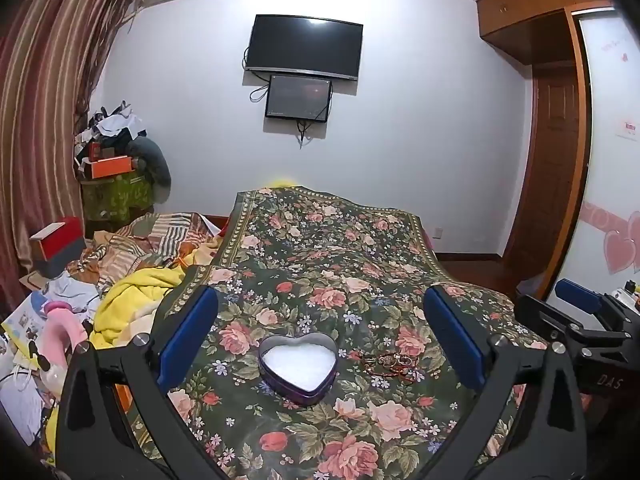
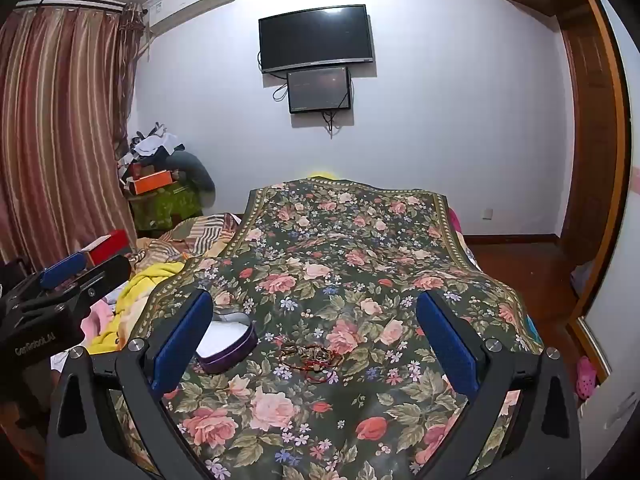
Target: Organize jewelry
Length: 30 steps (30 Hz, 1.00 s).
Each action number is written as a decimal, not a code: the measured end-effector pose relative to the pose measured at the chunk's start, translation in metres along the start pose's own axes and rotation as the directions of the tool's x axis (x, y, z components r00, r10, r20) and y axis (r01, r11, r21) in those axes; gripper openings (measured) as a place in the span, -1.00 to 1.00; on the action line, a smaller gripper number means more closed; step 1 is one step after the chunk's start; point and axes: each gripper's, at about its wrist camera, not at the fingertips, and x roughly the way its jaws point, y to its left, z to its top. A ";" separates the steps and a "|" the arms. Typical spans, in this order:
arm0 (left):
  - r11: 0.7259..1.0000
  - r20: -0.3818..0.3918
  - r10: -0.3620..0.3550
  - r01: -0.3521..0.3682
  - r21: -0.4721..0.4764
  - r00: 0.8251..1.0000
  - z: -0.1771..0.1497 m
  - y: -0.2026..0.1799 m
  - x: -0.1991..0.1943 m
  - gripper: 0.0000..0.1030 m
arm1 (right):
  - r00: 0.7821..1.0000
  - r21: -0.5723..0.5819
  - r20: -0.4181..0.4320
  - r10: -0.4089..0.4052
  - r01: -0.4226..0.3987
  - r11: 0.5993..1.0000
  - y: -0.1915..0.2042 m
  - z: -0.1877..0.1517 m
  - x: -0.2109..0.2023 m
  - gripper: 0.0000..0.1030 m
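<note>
A purple heart-shaped tin (image 1: 298, 366) with a white lining stands open on the floral cloth (image 1: 320, 264). A small heap of jewelry (image 1: 390, 362), red cords and rings, lies just right of it. My left gripper (image 1: 320, 312) is open and empty, held above and in front of the tin. In the right wrist view the tin (image 2: 228, 342) sits behind the left finger and the jewelry (image 2: 310, 356) lies between the fingers. My right gripper (image 2: 314, 312) is open and empty above the jewelry. Each gripper shows at the edge of the other's view.
The floral cloth covers a raised surface running toward the far wall. Rumpled bedding, a yellow towel (image 1: 132, 300) and clutter lie to the left. Boxes (image 1: 56, 240) and a curtain (image 1: 36, 128) stand further left. A wooden wardrobe and door (image 1: 556, 140) are on the right.
</note>
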 end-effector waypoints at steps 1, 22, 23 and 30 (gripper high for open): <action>1.000 0.000 -0.002 0.002 0.001 1.000 0.000 -0.001 0.000 1.00 | 1.000 0.000 0.000 0.000 0.000 1.000 0.000 0.000 0.000 0.96; 0.999 -0.009 0.009 -0.010 -0.037 1.000 -0.001 0.009 0.005 1.00 | 1.000 -0.007 0.002 -0.002 0.002 1.000 0.001 -0.001 0.001 0.96; 0.999 -0.008 0.010 -0.010 -0.035 1.000 -0.001 0.009 0.005 1.00 | 1.000 -0.007 0.002 -0.002 0.002 1.000 0.001 0.000 0.001 0.96; 0.999 -0.004 0.011 -0.011 -0.031 1.000 -0.002 0.008 0.004 1.00 | 1.000 -0.007 0.003 -0.002 0.002 1.000 0.001 -0.001 0.002 0.96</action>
